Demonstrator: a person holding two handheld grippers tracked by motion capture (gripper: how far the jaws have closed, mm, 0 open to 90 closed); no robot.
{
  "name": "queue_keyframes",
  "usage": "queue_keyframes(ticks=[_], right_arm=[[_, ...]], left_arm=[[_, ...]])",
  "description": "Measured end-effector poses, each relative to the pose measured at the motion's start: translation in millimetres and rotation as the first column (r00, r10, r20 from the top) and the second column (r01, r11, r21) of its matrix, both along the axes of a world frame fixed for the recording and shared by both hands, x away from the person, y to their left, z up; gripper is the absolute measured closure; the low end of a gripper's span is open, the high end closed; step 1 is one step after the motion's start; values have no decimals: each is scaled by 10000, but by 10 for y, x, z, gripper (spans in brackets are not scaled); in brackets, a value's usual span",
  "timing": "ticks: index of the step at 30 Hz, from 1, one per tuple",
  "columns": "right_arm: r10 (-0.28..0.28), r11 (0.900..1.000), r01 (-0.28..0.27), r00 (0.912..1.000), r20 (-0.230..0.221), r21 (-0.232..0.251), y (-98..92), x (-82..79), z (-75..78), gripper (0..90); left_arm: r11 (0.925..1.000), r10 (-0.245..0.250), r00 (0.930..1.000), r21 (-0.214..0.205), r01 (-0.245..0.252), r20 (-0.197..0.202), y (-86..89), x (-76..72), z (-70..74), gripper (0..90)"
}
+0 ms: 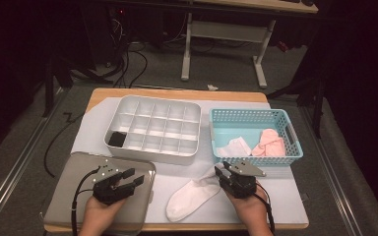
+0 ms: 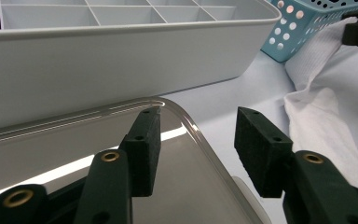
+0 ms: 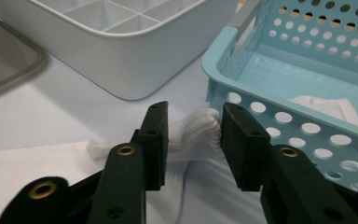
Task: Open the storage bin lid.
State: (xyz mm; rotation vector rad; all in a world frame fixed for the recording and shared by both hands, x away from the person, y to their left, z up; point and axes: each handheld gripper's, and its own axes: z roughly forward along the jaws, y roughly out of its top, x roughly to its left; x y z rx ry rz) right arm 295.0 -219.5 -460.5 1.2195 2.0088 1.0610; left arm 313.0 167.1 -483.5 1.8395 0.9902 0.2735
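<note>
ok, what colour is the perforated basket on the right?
Light blue, almost turquoise: the basket with round holes in its walls. The right gripper view shows it best.

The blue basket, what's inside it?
In the blue basket lie a white sock and pink socks, bunched toward its near right side. Whatever sits under them is covered.
</note>
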Motion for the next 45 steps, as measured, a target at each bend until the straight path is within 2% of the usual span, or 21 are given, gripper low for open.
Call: queue_keyframes(ticks=[3,7,10,13,15,17,18,19,20,21,25,27,28,29,30,31,36,37,39,40,45], right_arm=[[230,9996,-236,9987,463,125,7,-93,78,574],[279,9992,-297,9976,630,277,12,-174,148,571],[311,9991,-322,9988,385,288,-13,-261,109,611],[221,9997,-216,9990,-384,140,-84,-323,-77,717],[142,9999,-136,9984,-547,105,-101,-342,-124,721],[-10,10000,16,9973,-735,80,-149,-382,-206,704],[-448,9988,464,9945,-951,143,-226,-406,-269,629],[-448,9988,464,9945,-951,143,-226,-406,-269,629],[-922,9949,968,9873,-1291,296,-334,-386,-328,532],[-1056,9937,1102,9832,-1492,223,-374,-359,-360,520],[-978,9952,971,9786,-1810,-126,-387,-240,-471,531],[-1071,9941,1026,9807,-1635,-361,-358,-201,-494,681],[-1071,9941,1026,9807,-1635,-361,-358,-201,-494,681],[-1107,9938,1068,9799,-1658,-321,-356,-185,-487,793],[-1115,9937,1082,9792,-1693,-287,-354,-176,-478,817],[-1008,9949,982,9845,-1436,-247,-330,-193,-439,825],[-715,9974,720,9939,-835,30,-234,-251,-273,810],[-513,9986,518,9972,-550,77,-145,-248,-184,799],[-389,9992,393,9984,-406,73,-91,-236,-146,793],[-49,10000,49,9997,-232,24,24,-183,-92,789],[535,9985,-539,9980,-323,-119,262,-19,-99,781]], left_arm=[[10000,-61,10000,44,61,-8,-14,-2,-5,511],[9999,-107,9999,57,107,0,-28,-6,-2,511],[9999,-105,9999,45,105,10,-32,-5,-5,511],[9998,-148,9999,108,148,-54,-35,-2,-16,510],[9998,-152,9999,112,152,-47,-36,-3,-16,510],[9998,-159,9999,108,160,-51,-36,-5,-16,510],[9998,-148,9999,100,148,-55,-38,-4,-19,510],[9998,-153,9999,93,154,-59,-41,-2,-22,510],[9997,-188,9998,136,190,-77,-47,2,-27,510],[9997,-203,9997,144,204,-100,-52,4,-30,510],[9996,-231,9997,163,232,-89,-61,1,-27,509],[9997,-191,9998,128,192,-83,-52,-2,-19,509],[9997,-191,9998,128,192,-83,-52,-2,-19,509],[9998,-176,9998,122,177,-75,-48,-1,-19,509],[9998,-162,9998,113,163,-93,-44,0,-18,509],[9998,-150,9998,97,151,-99,-41,0,-19,509],[9997,-205,9997,133,206,-98,-44,3,-24,509],[9996,-223,9997,148,224,-92,-46,-3,-19,509],[9996,-231,9997,145,232,-76,-44,-5,-15,509],[9996,-226,9997,137,227,-71,-41,-8,-12,509],[9998,-184,9998,111,185,-108,-26,-9,-17,509]])
